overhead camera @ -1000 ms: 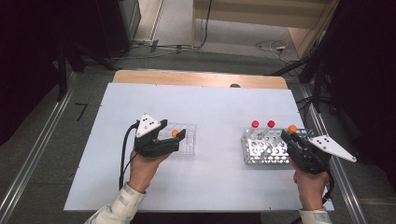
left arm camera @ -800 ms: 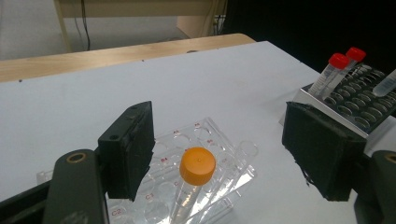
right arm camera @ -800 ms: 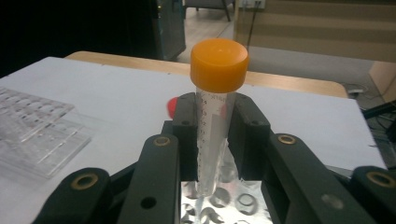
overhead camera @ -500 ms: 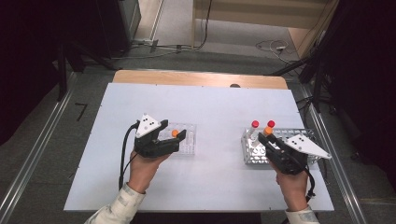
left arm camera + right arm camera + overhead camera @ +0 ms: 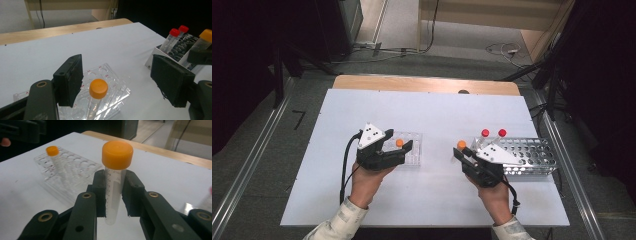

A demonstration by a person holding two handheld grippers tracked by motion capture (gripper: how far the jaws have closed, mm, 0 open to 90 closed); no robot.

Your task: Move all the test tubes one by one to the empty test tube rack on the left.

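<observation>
While my left claw [image 5: 404,148] stands open around the clear plastic rack [image 5: 411,150] to steady it, my right claw [image 5: 113,192] grips an orange-capped clear tube [image 5: 115,180] upright, ready for slotting there.

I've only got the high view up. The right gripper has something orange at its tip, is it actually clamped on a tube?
Observer: Yes. In the right gripper view the right gripper has both jaws pressed on a clear tube with an orange cap, held upright.
Operator: Does the tube have markings?
Observer: It carries printed graduation marks down its side; they are too small to read.
Operator: What about the left gripper, is it on anything?
Observer: No. In the left gripper view the left gripper stands open, its jaws on either side of the clear rack and apart from the orange-capped tube standing in it.
</observation>
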